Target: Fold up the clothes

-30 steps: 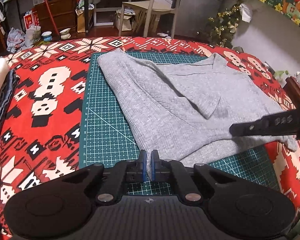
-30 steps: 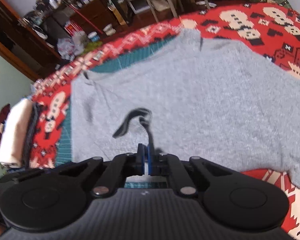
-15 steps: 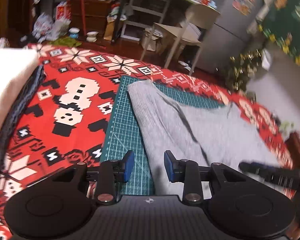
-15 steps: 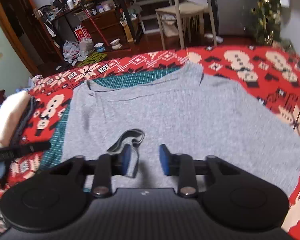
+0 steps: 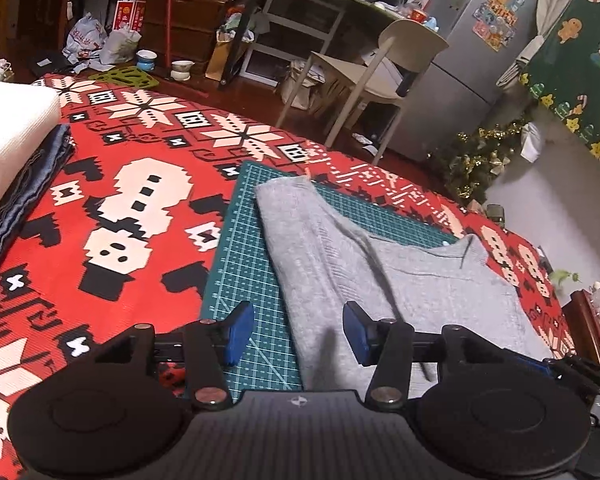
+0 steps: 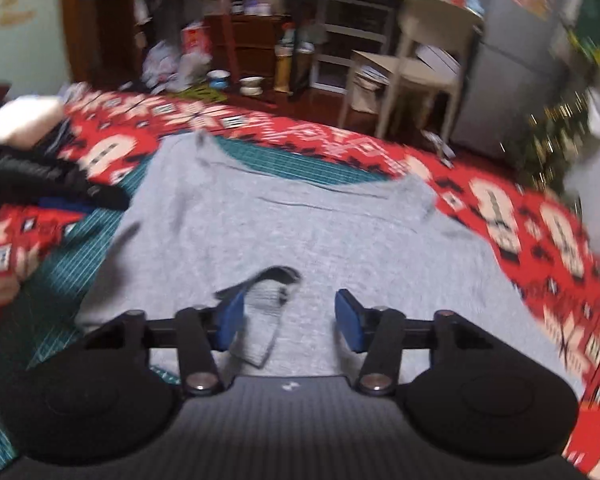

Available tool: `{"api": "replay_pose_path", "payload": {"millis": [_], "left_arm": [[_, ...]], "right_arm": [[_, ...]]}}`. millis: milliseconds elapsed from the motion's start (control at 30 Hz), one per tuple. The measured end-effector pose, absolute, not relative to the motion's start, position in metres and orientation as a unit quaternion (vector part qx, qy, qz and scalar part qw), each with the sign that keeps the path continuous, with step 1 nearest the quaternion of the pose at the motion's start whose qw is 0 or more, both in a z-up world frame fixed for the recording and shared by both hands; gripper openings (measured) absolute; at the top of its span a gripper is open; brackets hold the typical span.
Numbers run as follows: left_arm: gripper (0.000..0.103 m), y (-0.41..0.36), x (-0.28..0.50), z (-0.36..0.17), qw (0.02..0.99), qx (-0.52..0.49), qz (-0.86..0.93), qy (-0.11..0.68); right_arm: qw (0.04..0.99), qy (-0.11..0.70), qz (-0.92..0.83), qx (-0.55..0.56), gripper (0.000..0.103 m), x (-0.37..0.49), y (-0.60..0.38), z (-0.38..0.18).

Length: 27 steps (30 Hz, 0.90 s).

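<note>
While the grey sweater lies half-folded on the green mat, both tools hang spread, pinching nothing. The left gripper is opening, the right gripper closing beside a loose cuff; best grab the near hem evenly.

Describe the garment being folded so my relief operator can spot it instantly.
Find the red blanket with white snowflake patterns; a green gridded cutting mat lies on it. On that mat is the grey knit sweater, spread flat. The cream and dark clothes beside it are already stacked.
</note>
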<state>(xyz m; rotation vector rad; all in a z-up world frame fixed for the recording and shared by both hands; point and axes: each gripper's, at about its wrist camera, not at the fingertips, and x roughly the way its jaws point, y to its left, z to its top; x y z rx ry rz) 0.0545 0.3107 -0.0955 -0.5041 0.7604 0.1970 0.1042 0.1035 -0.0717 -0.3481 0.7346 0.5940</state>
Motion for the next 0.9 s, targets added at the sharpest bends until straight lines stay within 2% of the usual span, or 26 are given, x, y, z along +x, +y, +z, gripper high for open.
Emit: {"api": "replay_pose_path", "payload": {"millis": [33,100,500,600,833,900], "left_arm": [[0.049,0.313,0.055,-0.097,0.892,-0.244,0.096,0.368],[0.045,0.32,0.054,-0.098,0.886,-0.261,0.094,0.371],[0.045,0.32,0.053,-0.09,0.877,-0.304,0.031,0.372],[0.045,0.32,0.054,-0.092,0.875,-0.301,0.037,0.377],[0.045,0.321,0.054,-0.095,0.871,-0.326,0.014,0.367],[0.039,0.322,0.054,-0.098,0.862,-0.355,-0.008,0.362]], "right_arm": [[0.875,0.347,0.293,-0.17,0.03,0.102,0.108,-0.07],[0.871,0.342,0.303,-0.181,0.022,0.101,0.118,-0.069],[0.858,0.35,0.304,-0.22,0.022,0.102,0.148,-0.096],[0.865,0.341,0.297,-0.217,0.002,0.101,0.147,-0.095],[0.891,0.348,0.259,-0.133,0.002,0.128,0.117,-0.072],[0.897,0.353,0.242,-0.112,0.002,0.14,0.109,-0.068]]}}
